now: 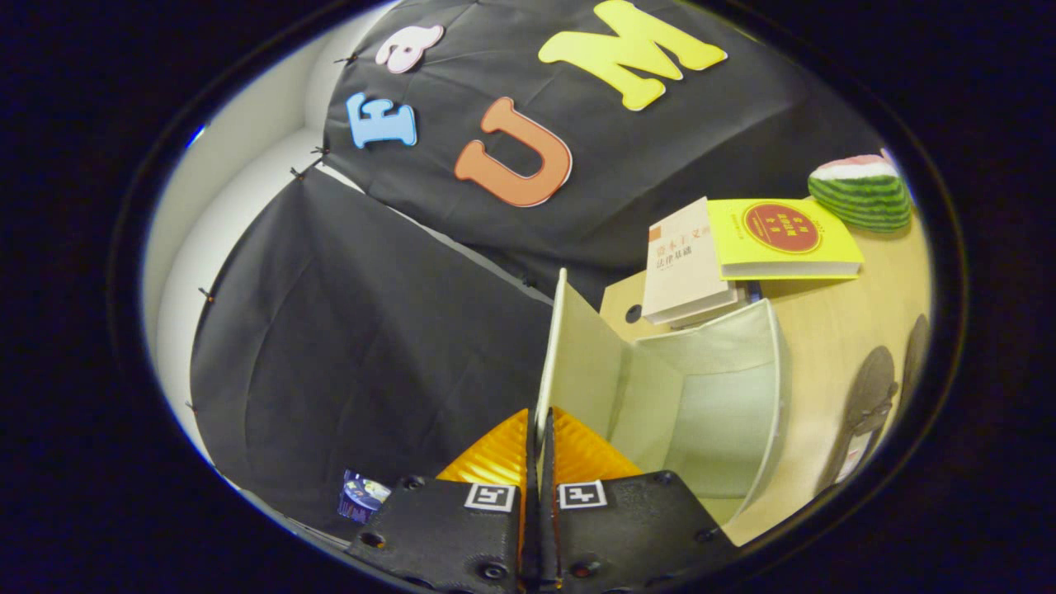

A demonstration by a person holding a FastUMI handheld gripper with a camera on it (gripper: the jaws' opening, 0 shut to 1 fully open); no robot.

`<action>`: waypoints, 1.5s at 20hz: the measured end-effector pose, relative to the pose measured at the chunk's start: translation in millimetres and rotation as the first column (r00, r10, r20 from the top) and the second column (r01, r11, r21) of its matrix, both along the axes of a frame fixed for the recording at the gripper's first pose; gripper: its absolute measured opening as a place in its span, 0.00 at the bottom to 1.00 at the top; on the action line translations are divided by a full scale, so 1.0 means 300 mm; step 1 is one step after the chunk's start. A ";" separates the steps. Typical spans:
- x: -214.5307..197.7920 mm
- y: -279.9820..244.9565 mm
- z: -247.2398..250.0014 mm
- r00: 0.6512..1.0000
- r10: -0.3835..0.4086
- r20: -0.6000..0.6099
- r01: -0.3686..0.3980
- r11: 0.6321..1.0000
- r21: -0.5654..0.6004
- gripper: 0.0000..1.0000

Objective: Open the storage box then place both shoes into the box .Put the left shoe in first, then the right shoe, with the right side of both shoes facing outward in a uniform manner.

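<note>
A pale storage box (774, 388) lies open on the wooden table, its inside bare. Its lid (577, 355) stands raised on edge just ahead of my fingers. My gripper (540, 429) is shut on the lid's near edge, with both fingers pressed against the thin panel. Two dark shoes (868, 403) lie side by side on the table beyond the box's far side; the second one (916, 351) is only partly visible.
Two books, a pale one (683, 264) and a yellow one (784, 235), are stacked on a wooden block (620, 301) behind the box. A watermelon-slice toy (862, 191) sits further back. The table (833, 322) runs between box and shoes.
</note>
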State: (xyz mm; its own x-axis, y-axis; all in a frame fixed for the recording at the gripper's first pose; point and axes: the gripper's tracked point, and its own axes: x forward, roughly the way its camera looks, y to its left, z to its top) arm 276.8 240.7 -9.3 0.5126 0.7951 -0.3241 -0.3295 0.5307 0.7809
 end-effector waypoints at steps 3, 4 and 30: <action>-0.008 0.113 0.020 1.000 0.007 -0.011 -0.007 1.000 0.014 0.06; -0.013 0.148 0.019 1.000 0.009 -0.012 -0.009 1.000 0.016 0.06; -0.027 -0.046 0.054 0.808 0.021 0.589 0.493 0.523 -0.695 0.99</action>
